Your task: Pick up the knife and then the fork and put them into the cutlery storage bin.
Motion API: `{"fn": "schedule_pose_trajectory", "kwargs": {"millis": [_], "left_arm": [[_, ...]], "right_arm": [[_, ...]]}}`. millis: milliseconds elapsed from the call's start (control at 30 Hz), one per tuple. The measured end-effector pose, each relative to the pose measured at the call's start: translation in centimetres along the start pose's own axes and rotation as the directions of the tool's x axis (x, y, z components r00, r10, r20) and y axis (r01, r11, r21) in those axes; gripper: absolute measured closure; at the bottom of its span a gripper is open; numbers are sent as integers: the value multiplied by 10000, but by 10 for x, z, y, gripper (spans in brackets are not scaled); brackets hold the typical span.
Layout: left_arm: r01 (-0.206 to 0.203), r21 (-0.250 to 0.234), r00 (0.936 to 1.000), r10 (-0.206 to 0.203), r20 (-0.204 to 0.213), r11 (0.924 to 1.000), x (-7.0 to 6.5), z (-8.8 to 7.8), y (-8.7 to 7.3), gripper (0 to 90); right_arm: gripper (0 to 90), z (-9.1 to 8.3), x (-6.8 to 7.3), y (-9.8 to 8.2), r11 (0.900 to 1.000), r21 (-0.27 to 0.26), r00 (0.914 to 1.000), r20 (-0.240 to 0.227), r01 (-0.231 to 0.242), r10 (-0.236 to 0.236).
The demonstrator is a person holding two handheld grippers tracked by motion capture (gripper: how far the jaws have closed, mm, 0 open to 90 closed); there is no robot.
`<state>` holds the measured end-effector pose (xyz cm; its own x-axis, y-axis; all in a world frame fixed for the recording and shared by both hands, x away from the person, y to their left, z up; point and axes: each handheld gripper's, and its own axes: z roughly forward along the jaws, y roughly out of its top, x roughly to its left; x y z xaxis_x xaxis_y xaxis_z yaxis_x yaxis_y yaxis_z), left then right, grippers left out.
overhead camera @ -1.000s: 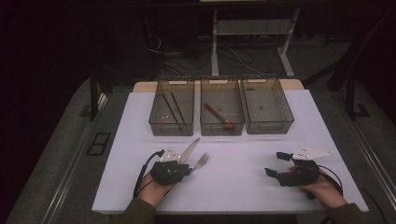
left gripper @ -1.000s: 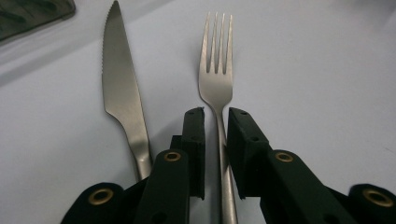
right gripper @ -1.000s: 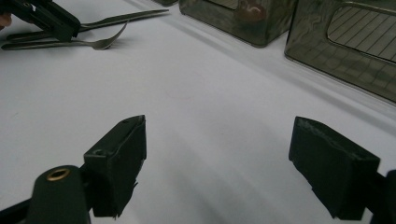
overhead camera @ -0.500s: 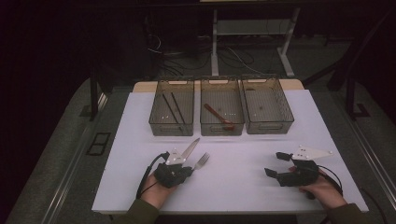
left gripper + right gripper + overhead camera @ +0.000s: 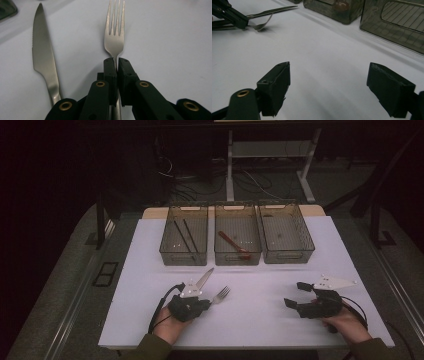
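A steel fork (image 5: 114, 37) lies on the white table, tines pointing away from me. My left gripper (image 5: 117, 61) is shut on its handle just below the head, the pads pressed against the metal from both sides. In the high view the fork (image 5: 221, 294) pokes out to the right of the left gripper (image 5: 206, 303). A steel knife (image 5: 42, 57) lies beside the fork on its left, also seen as the knife (image 5: 204, 279) from above. My right gripper (image 5: 296, 295) rests at the front right, jaws open around bare table (image 5: 337, 85).
Three clear bins stand in a row at the back. The left bin (image 5: 184, 256) holds two black chopsticks (image 5: 183, 236), the middle bin (image 5: 237, 256) a brown spoon (image 5: 233, 244), and the right bin (image 5: 287, 254) stands beside them. White tabletop (image 5: 260, 320) stretches between my hands.
The left gripper has edged slightly toward the fork and sits closed on its handle. The right hand and gripper have not moved.
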<state>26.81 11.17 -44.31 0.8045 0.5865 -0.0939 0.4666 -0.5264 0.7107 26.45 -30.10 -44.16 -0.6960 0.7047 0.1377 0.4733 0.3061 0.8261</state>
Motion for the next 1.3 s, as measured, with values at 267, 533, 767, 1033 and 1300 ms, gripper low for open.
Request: {"fn": "schedule_pose_trajectory", "kwargs": {"millis": [267, 533, 767, 1033, 1300], "left_arm": [[246, -1087, 9997, -237, 93, 9938, 0, -15, 6, 851], [164, -1926, 9998, -141, 133, 9811, -3, -24, 16, 851], [16, -2214, 9998, 28, 193, 9752, -5, -23, 25, 851], [-161, -2492, 9996, 209, 167, 9683, -9, -20, 36, 851], [-307, -2764, 9993, 359, 139, 9606, -13, -11, 53, 851]], "right_arm": [[181, -1, 2, 4, 9994, 273, 9996, -151, -225, 229], [109, -4, 6, 11, 9987, 439, 9990, -363, -239, 255], [172, -3, 4, 23, 9977, 240, 9935, -932, -638, 657], [283, 6, 12, 48, 9976, -126, 9892, -1308, -687, 664], [388, 25, 28, 77, 9939, -506, 9707, -2249, -984, 847]]}}
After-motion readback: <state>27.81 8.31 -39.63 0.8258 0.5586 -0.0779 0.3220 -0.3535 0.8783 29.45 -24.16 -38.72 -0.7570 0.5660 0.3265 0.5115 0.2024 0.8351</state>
